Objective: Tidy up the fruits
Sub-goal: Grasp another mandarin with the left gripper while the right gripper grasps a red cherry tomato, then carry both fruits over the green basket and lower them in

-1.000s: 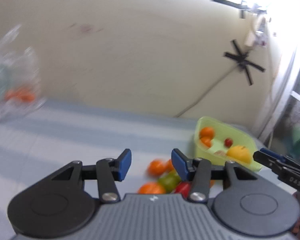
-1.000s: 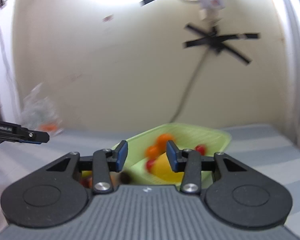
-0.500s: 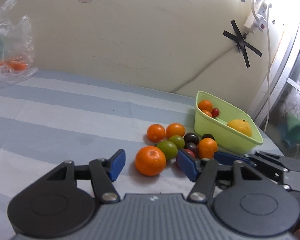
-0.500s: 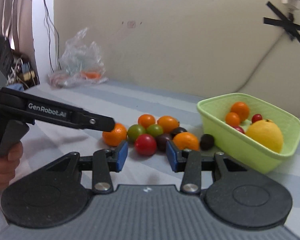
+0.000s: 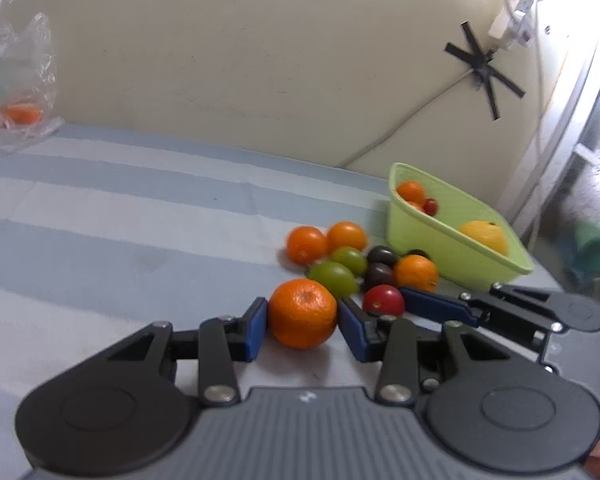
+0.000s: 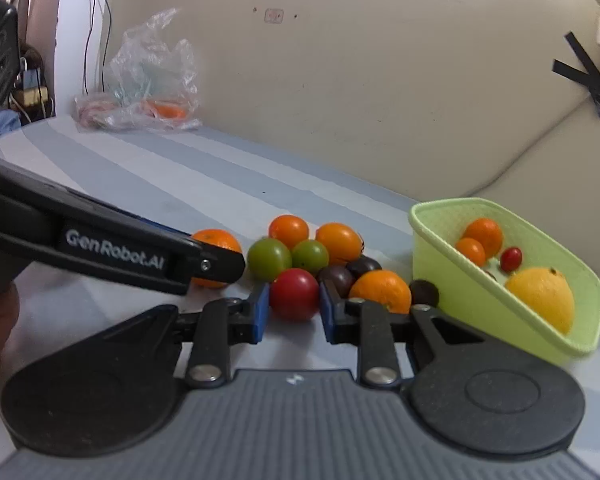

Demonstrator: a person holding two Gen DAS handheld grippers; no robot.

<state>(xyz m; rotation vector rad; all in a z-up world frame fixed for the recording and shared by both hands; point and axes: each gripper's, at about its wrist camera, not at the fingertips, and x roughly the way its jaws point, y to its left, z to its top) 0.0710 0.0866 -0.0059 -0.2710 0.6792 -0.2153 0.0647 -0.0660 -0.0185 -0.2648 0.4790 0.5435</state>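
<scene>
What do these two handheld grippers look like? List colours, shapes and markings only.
Both are alike: the left gripper and the right gripper have a grey ribbed body, two round black discs, black linkage arms with silver pivot screws, and blue pads on the fingertips. The left one's side reads "GenRobot.AI" in white.

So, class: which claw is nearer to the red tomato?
Right. The right claw has its fingers on either side of the red tomato; the left claw sits beside it, closed around the orange.
</scene>
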